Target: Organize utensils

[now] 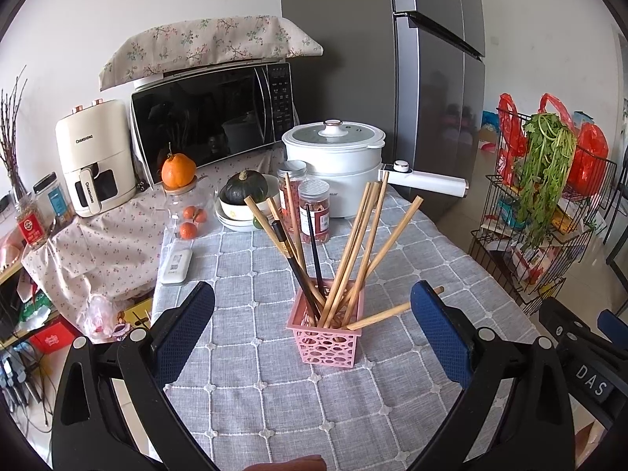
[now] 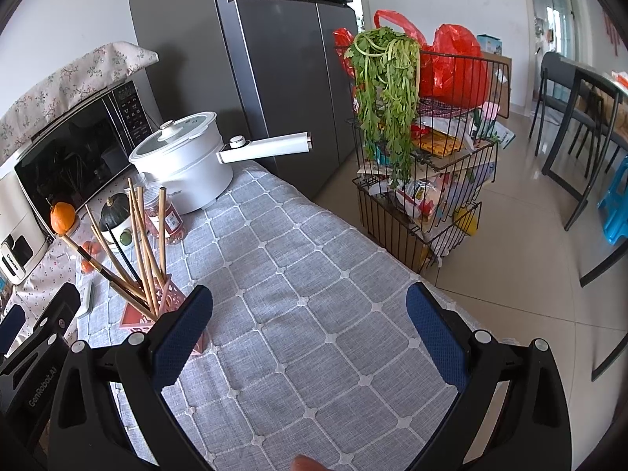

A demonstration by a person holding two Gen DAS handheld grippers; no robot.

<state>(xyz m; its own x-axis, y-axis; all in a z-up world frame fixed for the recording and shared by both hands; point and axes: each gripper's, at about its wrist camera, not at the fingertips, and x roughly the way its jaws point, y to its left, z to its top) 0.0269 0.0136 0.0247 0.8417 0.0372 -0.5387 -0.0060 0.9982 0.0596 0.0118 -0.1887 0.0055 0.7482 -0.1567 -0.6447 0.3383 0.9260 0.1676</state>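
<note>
left gripper [image 1: 312, 329]: jaws gaping wide, gripping nothing | pink basket [image 1: 327, 339] of chopsticks [image 1: 353, 251] sitting between its pads | right gripper [image 2: 310, 333]: jaws wide, empty, basket lying at 9 o'clock

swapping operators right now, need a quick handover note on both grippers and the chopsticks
Left gripper: open, holding nothing, facing the pink basket.
Right gripper: open, holding nothing, over bare grey tablecloth, basket to its left.
Chopsticks: wooden and dark ones stand in the basket; one wooden chopstick leans low over its rim.
Done: no loose chopsticks visible on the cloth.
Left: perhaps straighten the low one.
</note>
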